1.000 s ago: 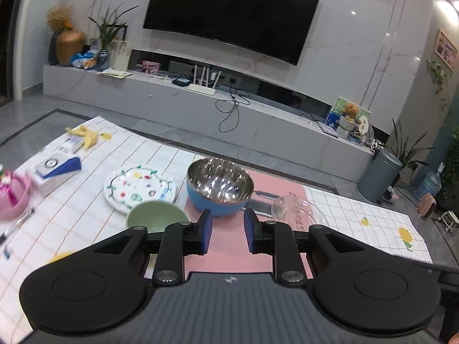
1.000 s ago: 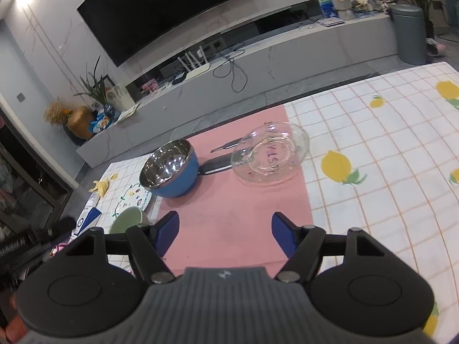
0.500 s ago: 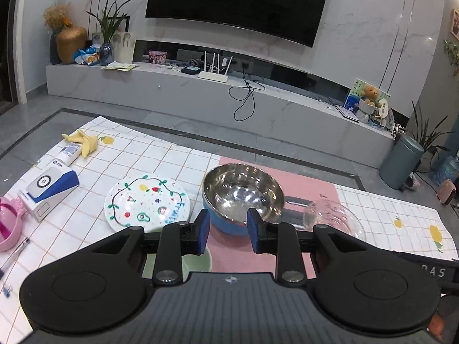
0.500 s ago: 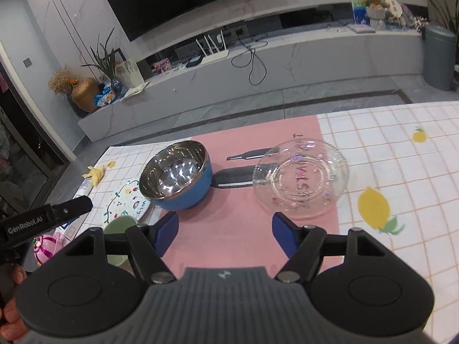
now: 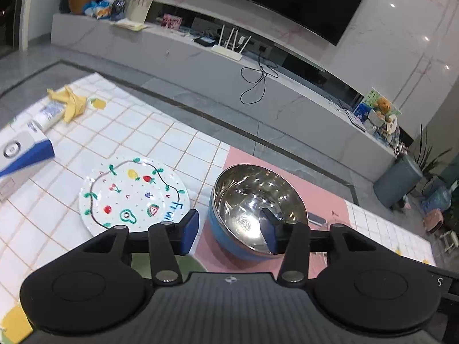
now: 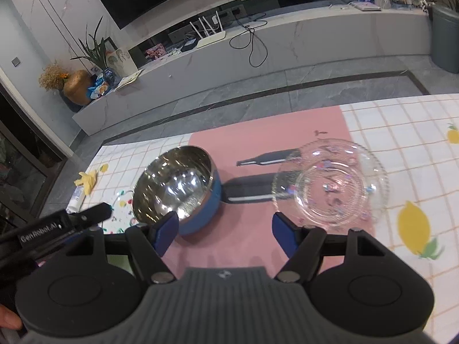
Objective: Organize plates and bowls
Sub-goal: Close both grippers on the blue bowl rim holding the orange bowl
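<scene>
Steel gleams at the middle of your work, but start from the left. On the left part of the table (image 5: 183,143), on the checked cloth, lies the painted fruit plate (image 5: 133,196), flat and on its own, with a box (image 5: 21,152), a tube (image 5: 48,114) and a banana peel (image 5: 70,100) further out beyond it. A green bowl (image 5: 189,263) sits almost hidden under your left gripper (image 5: 229,230), so you cannot judge its exact place from here.

Your left gripper has its fingers spread wide, holding nothing. The right-hand finger (image 5: 268,235) shows against the inside of the steel bowl (image 5: 258,206) and the left-hand one (image 5: 189,230) outside its wall, which looks like a line-up to pinch the near left rim; whether either pad touches metal yet, I cannot tell. The bowl stands upright on the pink mat (image 6: 252,229), a sensible spot to gather things.

Moving right, two dark utensil handles (image 6: 252,193) lie on the mat between the bowl and the clear glass plate (image 6: 330,183), which covers their far ends. Your right gripper (image 6: 225,235) hangs above the mat, near the plate, fingers also spread and empty, probably waiting to take the plate by its near edge. I would judge the sorting barely begun: every dish lies apart.
</scene>
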Demonstrator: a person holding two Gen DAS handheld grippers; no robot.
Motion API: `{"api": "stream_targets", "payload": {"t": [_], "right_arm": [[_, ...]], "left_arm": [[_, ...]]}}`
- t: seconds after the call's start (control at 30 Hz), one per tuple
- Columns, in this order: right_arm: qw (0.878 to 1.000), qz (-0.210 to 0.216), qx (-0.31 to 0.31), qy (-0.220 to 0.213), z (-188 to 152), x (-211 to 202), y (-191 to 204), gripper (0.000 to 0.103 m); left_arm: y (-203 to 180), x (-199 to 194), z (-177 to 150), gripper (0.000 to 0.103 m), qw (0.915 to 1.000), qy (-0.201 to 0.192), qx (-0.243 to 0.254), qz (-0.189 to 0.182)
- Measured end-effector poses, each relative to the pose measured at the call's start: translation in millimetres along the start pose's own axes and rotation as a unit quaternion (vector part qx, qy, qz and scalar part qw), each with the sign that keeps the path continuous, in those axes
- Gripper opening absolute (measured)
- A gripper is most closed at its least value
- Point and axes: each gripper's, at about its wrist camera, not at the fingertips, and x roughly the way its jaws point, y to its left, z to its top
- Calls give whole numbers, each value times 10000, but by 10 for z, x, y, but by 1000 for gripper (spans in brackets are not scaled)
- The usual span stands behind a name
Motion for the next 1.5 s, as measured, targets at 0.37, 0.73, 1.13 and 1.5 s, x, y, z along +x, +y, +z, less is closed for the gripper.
{"api": "stream_targets", "payload": {"t": [0.37,0.73,1.13,1.5], "right_arm": [[9991,-150,325,207,192,426,23,62],[9957,-285,805,369,150,658,40,48],[9978,-78,565,344,109,639,167,8],[9945,-320,571,813,75,481,187,7]], "left_arm": [[74,404,67,56,9992,287,-277,101],[66,586,-19,42,9973,533,-418,283],[-17,544,-41,22,9979,530,-308,209],[-101,355,-92,21,9961,826,-201,250]]}}
